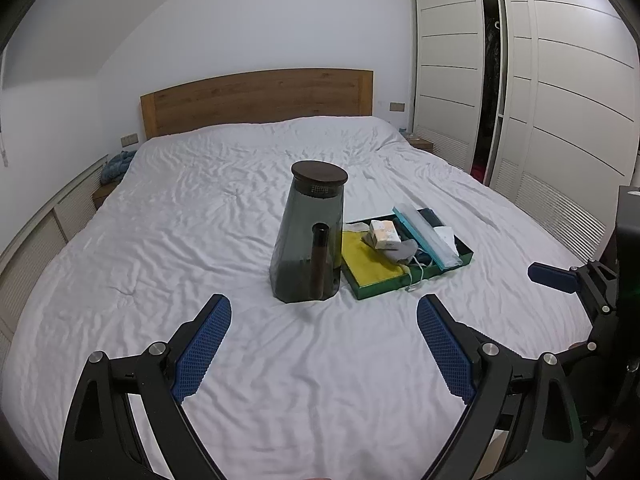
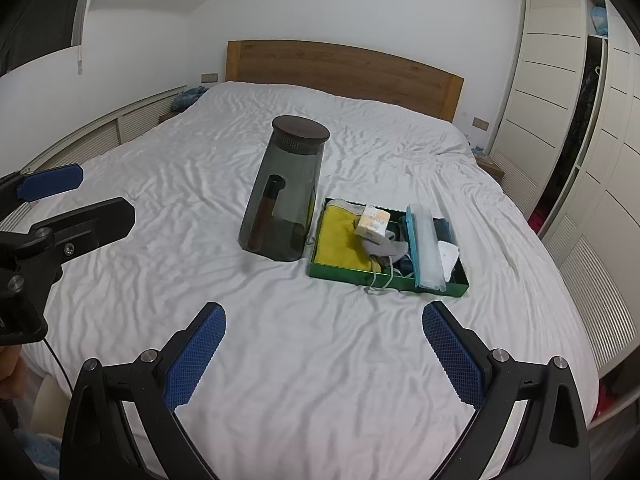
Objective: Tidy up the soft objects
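Nearest in each wrist view are the blue ribbed pads of a hand-held gripper. The left hand-held gripper (image 1: 324,340) has its jaws spread wide with nothing between them, only wrinkled white bedsheet (image 1: 200,216) beneath. The right hand-held gripper (image 2: 324,344) is likewise spread wide and empty, hovering over the near part of the bed. In the left view, one blue pad of the right tool shows at the right edge; in the right view, the left tool's finger and pad show at the left edge, so the two sit side by side.

Farther out, well apart from both sets of fingers, a smoky grey glass pitcher (image 1: 306,236) stands upright on the sheet, with a dark round lid and a dark cylindrical handle facing the cameras. It lies straight ahead of the left tool, and ahead and to the left of the right one.

Just beside the pitcher, on its right, sits a shallow green tray (image 2: 352,272). It holds a folded yellow cloth (image 2: 338,240), a grey sock (image 2: 384,248), a small pale packet (image 2: 374,222), a long clear case with a teal edge (image 2: 424,244), dark fabric and a white piece. A pale cord hangs over its near rim.

Beyond is the wooden headboard (image 1: 256,96), and to the right a white wardrobe (image 1: 560,100).
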Tool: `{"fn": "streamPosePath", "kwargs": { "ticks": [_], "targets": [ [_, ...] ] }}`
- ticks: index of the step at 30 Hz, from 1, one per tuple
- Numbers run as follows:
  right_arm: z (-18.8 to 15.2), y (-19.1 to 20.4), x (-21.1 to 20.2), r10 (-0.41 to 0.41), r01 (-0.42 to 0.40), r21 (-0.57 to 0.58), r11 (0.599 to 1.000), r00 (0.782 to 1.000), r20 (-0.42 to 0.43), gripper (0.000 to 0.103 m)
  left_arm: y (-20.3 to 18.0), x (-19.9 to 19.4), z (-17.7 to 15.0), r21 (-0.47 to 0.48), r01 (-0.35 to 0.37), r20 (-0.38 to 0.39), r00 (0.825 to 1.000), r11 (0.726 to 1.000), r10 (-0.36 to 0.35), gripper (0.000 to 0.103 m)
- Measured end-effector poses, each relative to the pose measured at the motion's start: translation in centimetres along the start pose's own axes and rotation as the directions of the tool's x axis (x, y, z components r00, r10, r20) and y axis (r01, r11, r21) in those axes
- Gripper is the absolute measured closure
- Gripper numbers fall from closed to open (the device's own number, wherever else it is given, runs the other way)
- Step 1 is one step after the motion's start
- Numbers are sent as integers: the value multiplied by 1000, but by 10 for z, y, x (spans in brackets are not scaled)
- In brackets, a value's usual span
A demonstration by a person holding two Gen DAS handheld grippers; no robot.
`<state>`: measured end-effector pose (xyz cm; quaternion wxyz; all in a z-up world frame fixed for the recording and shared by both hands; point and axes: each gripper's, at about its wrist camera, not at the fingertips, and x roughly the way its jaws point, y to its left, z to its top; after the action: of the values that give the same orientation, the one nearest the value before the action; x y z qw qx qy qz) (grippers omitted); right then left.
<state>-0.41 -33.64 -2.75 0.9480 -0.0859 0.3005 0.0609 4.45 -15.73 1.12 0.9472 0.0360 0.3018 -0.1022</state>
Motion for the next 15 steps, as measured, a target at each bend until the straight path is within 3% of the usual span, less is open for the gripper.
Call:
{"fn": "streamPosePath", "kwargs": {
  "ticks": [15],
  "targets": [
    [0,0,0,-6,6,1,1000,1000,-2,2,4,2,-3,5,14,-17,1000,1000,-14,12]
  ]
}}
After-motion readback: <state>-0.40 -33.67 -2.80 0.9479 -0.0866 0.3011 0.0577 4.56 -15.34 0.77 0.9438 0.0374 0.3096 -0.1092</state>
